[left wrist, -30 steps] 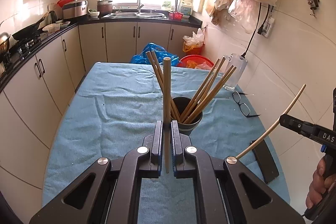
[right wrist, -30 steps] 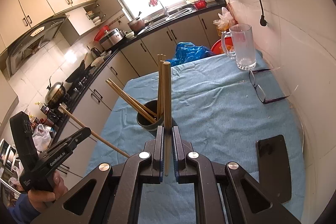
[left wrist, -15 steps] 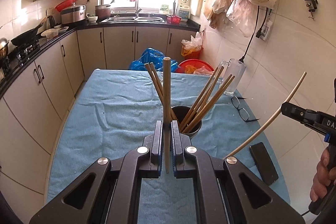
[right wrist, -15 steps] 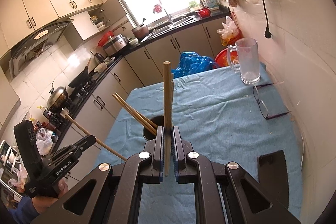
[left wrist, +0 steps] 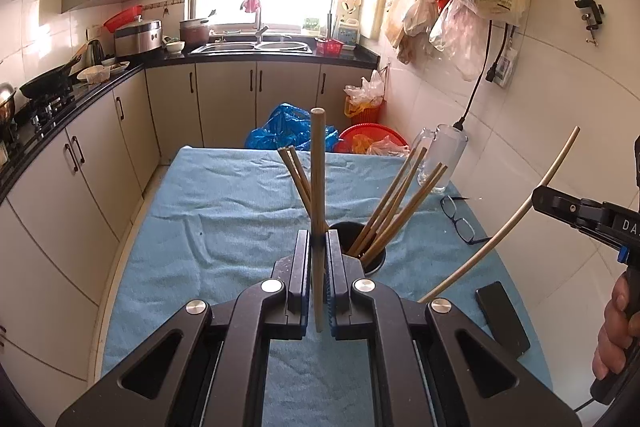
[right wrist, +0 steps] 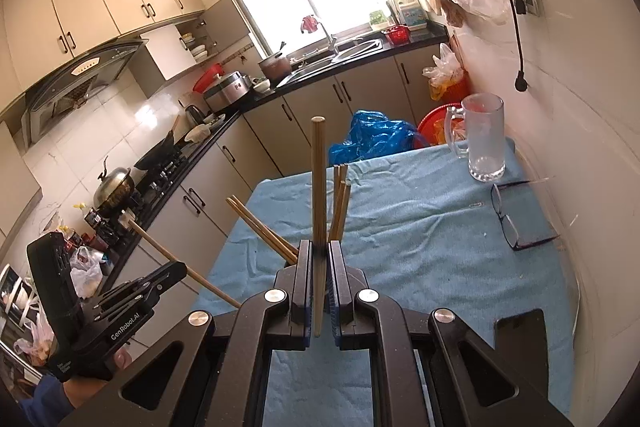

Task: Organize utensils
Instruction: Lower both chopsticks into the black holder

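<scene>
A dark cup [left wrist: 374, 261] stands mid-table on the blue cloth [left wrist: 224, 211] with several wooden chopsticks [left wrist: 394, 203] leaning out of it. My left gripper [left wrist: 319, 247] is shut on one wooden chopstick [left wrist: 318, 171], held upright above and in front of the cup. My right gripper [right wrist: 319, 255] is shut on another chopstick [right wrist: 319, 179], also upright; it hides the cup, whose chopsticks [right wrist: 262, 227] show behind it. The right gripper [left wrist: 536, 195] appears at the right edge of the left wrist view, the left gripper [right wrist: 180, 269] at the lower left of the right wrist view.
A glass mug [right wrist: 482, 139] stands at the table's far right corner, glasses [right wrist: 516, 223] lie by the wall, and a black phone [left wrist: 502, 319] lies at the near right. Kitchen cabinets [left wrist: 80, 167] line the left side.
Both grippers have risen and pulled back from the cup, each still holding its chopstick. The cup now looks smaller and lower in both views.
</scene>
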Available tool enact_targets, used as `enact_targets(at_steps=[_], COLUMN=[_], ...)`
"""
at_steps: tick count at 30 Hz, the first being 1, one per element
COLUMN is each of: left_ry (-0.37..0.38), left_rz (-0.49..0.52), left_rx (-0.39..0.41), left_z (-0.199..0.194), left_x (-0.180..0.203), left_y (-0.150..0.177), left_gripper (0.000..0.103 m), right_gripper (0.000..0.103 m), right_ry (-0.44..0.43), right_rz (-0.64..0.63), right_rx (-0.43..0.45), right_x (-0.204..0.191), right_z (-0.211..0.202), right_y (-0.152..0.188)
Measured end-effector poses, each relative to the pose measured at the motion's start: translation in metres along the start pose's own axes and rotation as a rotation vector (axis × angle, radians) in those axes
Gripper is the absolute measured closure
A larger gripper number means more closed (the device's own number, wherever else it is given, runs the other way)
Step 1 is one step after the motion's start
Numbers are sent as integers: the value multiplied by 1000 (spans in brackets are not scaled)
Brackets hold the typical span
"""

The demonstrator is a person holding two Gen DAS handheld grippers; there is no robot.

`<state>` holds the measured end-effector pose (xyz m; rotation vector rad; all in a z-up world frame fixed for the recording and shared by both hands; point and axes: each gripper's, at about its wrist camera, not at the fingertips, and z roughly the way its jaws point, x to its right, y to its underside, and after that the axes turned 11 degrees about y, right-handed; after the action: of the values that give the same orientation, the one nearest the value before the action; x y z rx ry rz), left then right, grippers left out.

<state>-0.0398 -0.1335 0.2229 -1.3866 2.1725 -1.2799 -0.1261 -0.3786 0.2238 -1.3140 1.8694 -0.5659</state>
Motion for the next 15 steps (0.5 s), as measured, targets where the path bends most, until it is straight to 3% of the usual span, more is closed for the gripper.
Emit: enact_targets(at_steps=[15], left_ry=[12], left_rz=[17], left_rx=[33], left_z=[-2], left_x=[-2], left_y=[-21], left_gripper=[97], right_gripper=[95], right_ry=[-3], right_rz=[-11], right_rx=[24], right_x=[-8], right_z=[1], right_y=[-18])
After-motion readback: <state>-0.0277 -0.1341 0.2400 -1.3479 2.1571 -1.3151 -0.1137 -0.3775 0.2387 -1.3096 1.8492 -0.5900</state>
